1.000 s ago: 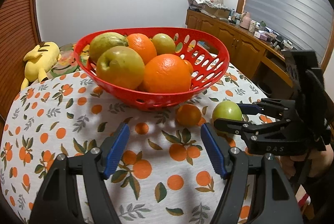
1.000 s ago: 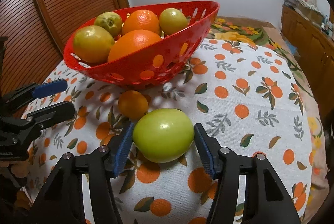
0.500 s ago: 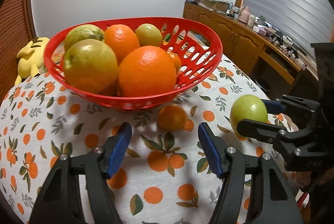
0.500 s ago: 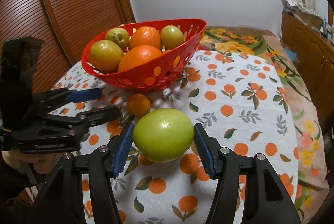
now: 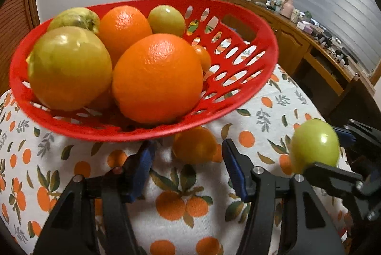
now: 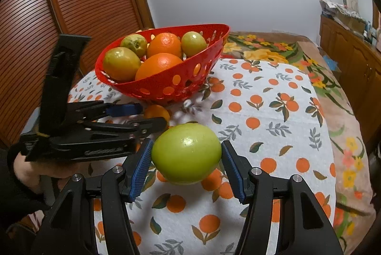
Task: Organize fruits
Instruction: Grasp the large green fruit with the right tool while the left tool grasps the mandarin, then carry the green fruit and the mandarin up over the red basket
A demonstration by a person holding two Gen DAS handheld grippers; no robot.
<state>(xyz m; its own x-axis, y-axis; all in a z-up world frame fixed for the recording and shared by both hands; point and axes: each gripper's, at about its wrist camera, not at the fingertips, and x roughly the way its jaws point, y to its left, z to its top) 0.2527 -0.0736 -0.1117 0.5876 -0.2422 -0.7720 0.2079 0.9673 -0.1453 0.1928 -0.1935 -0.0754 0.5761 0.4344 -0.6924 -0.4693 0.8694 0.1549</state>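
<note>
Looking through the left wrist camera first, I have the left gripper [image 5: 188,167] spread wide and empty, its blue pads either side of the small orange [image 5: 194,145] that sits on the tablecloth [image 5: 166,219] just in front of the red basket [image 5: 257,41]. The basket already holds two big oranges and several green-yellow fruits, piled toward its left side. Right of the basket I see the green apple [image 5: 314,145] pinched in the right gripper [image 5: 333,152], clear of the cloth.

Switching to the right wrist camera, the right gripper [image 6: 187,169] is clamped on the green apple [image 6: 187,153] across its widest part, in front of the basket [image 6: 166,88]. The left gripper [image 6: 150,115] reaches toward the small orange [image 6: 157,112] by the basket's foot.

I judge the apple firm, smooth and a little slick, so a hold across the middle suits it. The small orange looks light and softer-skinned, and it could roll; I would take it gently at its sides.

Raised lettering on the left gripper's body is too blurred to read.
</note>
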